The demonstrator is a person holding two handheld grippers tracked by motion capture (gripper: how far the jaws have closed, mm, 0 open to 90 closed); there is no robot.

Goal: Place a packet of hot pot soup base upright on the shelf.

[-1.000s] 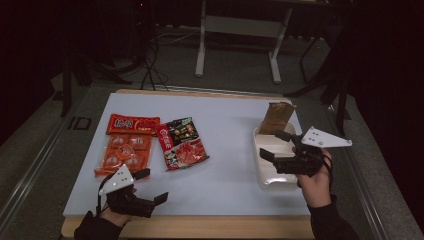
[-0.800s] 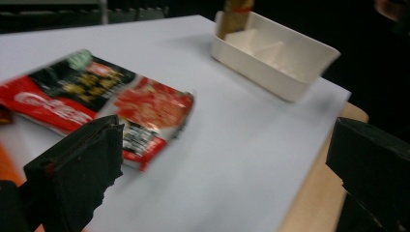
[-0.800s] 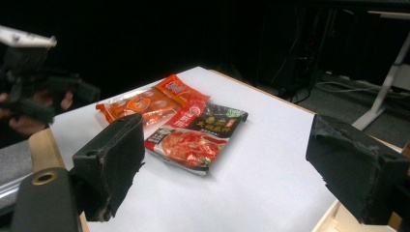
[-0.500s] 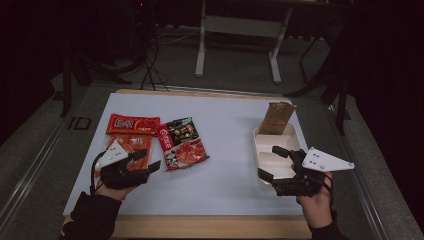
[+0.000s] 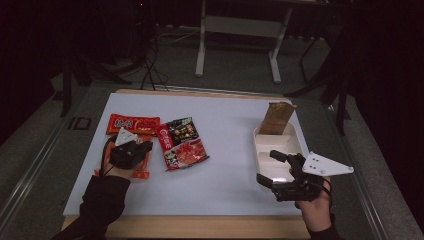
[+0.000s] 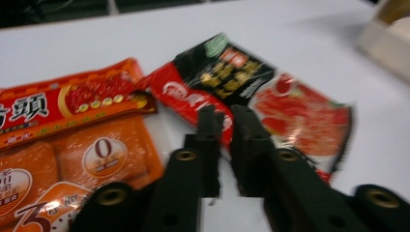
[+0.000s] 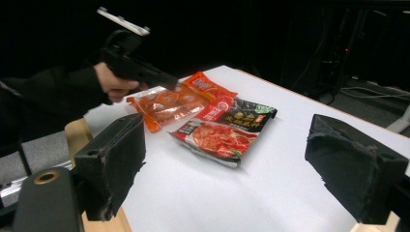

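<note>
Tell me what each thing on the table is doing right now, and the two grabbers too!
Left gripper: fingers just closed, nearly together, nothing visibly between them, above the packets.
Right gripper: fingers wide open, empty, over the tray's near end.
Orange packet: flat, partly under the left gripper.
Red packet: flat, sealed.
Red-and-black packet: flat, sealed.
White tray: on the table.
Brown pouch: upright at the tray's far end.

A white-topped table [image 5: 225, 130] with a pale wooden edge carries everything here. On its left lie three snack packets: a flat red foil one [image 5: 134, 123] at the back, an orange clear-plastic one [image 5: 142, 167] nearer, a red-and-black glossy one [image 5: 181, 143] beside them. Over on the right, a white compartmented tray [image 5: 277, 147], brown packet [image 5: 276, 118] propped in its far end.
</note>
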